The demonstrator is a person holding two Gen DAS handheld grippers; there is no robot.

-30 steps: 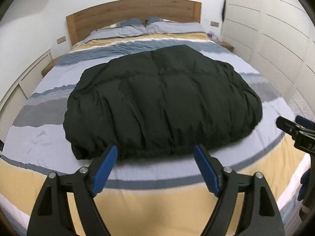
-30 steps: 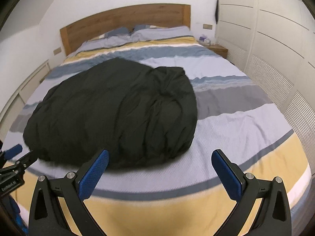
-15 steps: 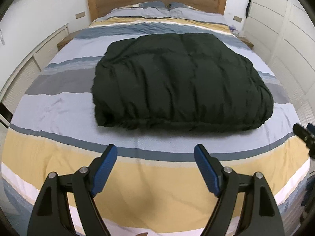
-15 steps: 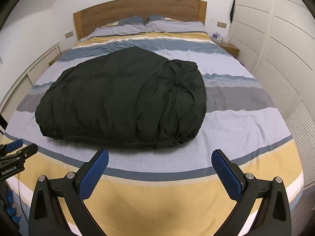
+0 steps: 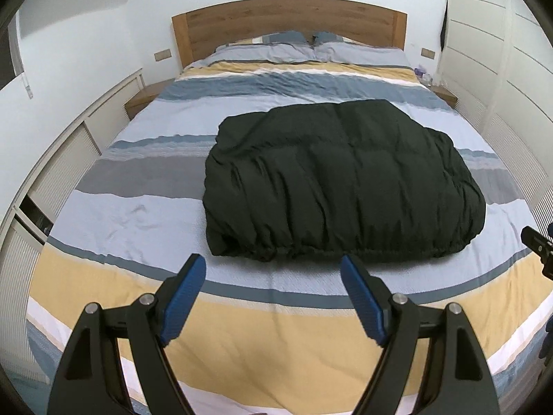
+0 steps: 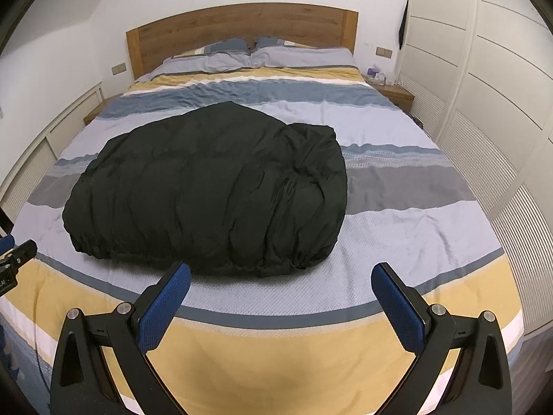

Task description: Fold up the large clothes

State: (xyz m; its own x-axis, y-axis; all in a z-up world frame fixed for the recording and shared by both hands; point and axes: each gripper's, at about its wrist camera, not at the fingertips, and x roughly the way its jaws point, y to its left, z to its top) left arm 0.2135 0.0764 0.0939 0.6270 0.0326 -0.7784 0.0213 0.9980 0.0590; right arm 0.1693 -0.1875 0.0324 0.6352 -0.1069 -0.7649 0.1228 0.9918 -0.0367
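1. Your left claw and right claw hang released, holding nothing, over the bed's near end.
2. The black padded garment lies mid-bed, already folded into a compact bundle.
3. Judging by that, little folding remains.

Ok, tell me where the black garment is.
In both wrist views the black garment lies on the striped bed, mid-mattress, beyond both open grippers, well short of the pillows.

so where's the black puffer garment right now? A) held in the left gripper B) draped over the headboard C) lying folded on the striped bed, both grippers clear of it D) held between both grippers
C: the black puffer garment lies bundled on the striped bed; the left gripper and right gripper stand open and empty short of it.
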